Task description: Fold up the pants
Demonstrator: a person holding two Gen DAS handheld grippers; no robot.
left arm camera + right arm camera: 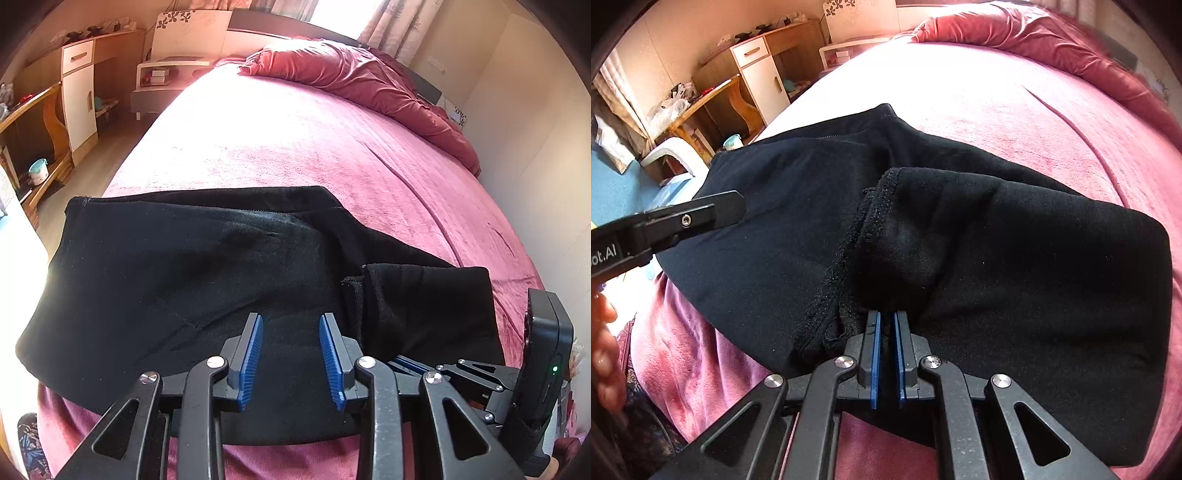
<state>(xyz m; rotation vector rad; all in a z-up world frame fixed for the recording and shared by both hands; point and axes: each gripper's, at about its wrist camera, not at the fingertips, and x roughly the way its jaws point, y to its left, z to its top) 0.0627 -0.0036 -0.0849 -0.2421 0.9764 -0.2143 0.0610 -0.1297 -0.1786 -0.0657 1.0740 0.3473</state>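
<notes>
We see soft black pants point(177, 266) lying flat across the near end of a big bed with a fuzzy pink blanket point(295, 147). The pants are folded over, and a rough hem edge point(864, 221) lies on top near the middle. Our left gripper point(291, 363), black with 2 blue ribbed pads point(253, 358), hangs over the near edge of the pants. Its jaws stand partly apart, with black cloth showing in the gap below them, but we cannot tell if the pads touch it. Our right gripper point(887, 354) has its 2 blue pads almost together, and they pinch a bit of the black cloth just beside the rough hem. A crumpled red quilt point(369, 81) sits at the far end of the bed. A white and wood cabinet point(79, 92) stands by the wall on the left. In the right wrist view, fingers of a hand point(605, 354) show at the left edge.
</notes>
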